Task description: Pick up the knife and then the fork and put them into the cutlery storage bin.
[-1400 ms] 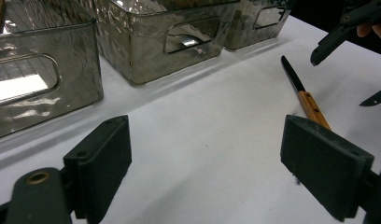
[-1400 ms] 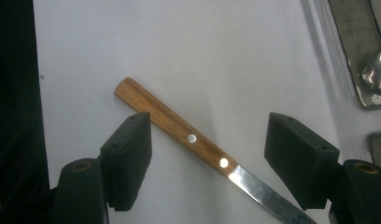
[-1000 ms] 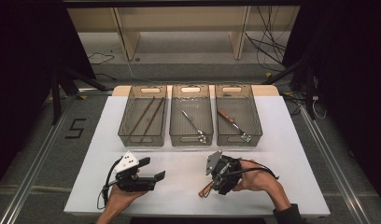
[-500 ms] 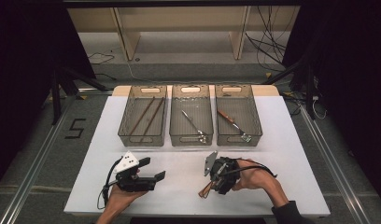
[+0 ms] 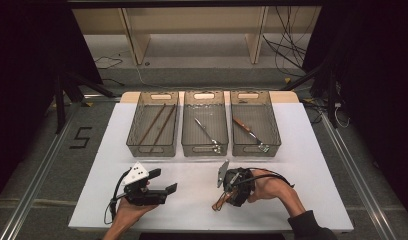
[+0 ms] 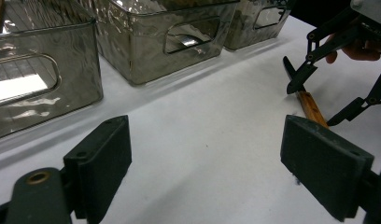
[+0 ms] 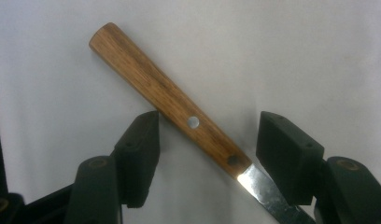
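A knife with a wooden handle (image 7: 170, 100) and a steel blade lies flat on the white table (image 5: 192, 165). My right gripper (image 7: 207, 140) points down over it, one jaw on either side where handle meets blade. The jaws have just been closing with the knife between them, and the pads still stand a little off it, so the gripper is open. In the high view the right gripper (image 5: 231, 192) is at front centre-right, the knife handle (image 5: 219, 202) poking out to its left. My left gripper (image 5: 164, 181) rests at front left, open and empty.
Three clear bins stand in a row at the back of the table: the left bin (image 5: 152, 148) holds brown sticks, the middle bin (image 5: 204, 148) a metal utensil, the right bin (image 5: 255, 149) a wooden-handled utensil. The left gripper view shows the right gripper (image 6: 319, 98) over the knife (image 6: 312, 107).
The right gripper has settled slightly lower over the knife and its jaws have narrowed around it. The left gripper has stayed where it was.
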`<action>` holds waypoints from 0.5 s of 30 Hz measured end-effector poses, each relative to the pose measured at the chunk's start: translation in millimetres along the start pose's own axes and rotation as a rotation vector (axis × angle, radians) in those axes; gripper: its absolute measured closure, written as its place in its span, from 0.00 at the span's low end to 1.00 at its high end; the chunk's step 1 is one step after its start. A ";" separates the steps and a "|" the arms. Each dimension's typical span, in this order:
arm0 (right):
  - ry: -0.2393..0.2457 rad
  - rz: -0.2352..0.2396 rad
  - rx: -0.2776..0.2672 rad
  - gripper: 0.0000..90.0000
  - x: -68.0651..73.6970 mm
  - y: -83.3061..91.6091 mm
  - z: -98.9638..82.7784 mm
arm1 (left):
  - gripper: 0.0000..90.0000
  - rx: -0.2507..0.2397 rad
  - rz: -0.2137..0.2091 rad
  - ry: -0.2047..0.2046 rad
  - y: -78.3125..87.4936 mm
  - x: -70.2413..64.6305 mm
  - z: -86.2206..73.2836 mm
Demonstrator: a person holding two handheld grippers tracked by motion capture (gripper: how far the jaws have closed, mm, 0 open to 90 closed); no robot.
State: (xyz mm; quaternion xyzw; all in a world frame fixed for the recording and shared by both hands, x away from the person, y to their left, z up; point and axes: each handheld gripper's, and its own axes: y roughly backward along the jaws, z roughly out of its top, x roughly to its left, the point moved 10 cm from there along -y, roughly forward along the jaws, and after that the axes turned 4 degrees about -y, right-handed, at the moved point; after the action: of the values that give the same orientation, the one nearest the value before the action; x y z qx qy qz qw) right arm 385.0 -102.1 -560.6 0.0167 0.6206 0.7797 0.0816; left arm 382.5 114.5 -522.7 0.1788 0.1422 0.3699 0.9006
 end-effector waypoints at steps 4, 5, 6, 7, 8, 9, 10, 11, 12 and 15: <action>0.000 0.035 0.026 0.50 1.2 0.1 -0.8 | 0.18 -0.002 0.000 -0.001 -0.1 -0.4 0.3; 0.006 0.040 0.026 0.51 0.9 -0.1 -0.5 | 0.18 -0.002 0.001 -0.001 -0.1 -0.3 0.3; 0.009 0.044 0.022 0.52 0.9 -0.6 0.0 | 0.18 -0.002 0.001 0.000 -0.1 -0.3 0.3; 0.004 0.048 0.027 0.53 1.4 0.0 -0.1 | 0.18 -0.003 0.002 -0.001 0.0 -0.2 0.3; 0.009 0.052 0.033 0.54 1.8 0.4 -0.7 | 0.18 -0.003 0.002 -0.001 0.0 -0.1 0.3; 0.004 0.052 0.028 0.55 2.4 0.2 -0.2 | 0.18 -0.003 0.000 0.000 -0.1 -0.3 0.3; 0.010 0.047 0.022 0.57 2.3 -0.4 0.3 | 0.18 -0.002 0.000 -0.002 -0.1 -0.3 0.1; 0.010 0.048 0.033 0.60 3.3 0.5 -0.1 | 0.18 0.000 -0.001 -0.004 -0.1 -0.4 -0.1; 0.014 0.048 0.032 0.62 4.6 0.6 0.4 | 0.18 0.000 0.000 -0.004 -0.3 -0.6 0.0; 0.028 0.057 0.040 0.66 6.8 1.1 0.3 | 0.18 -0.001 -0.001 -0.004 -0.3 -0.9 0.2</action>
State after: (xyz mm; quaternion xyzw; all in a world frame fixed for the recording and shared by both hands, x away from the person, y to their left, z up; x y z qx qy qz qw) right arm 378.2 -101.1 -560.0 0.0247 0.6364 0.7693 0.0504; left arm 382.2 113.6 -522.6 0.1791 0.1402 0.3693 0.9011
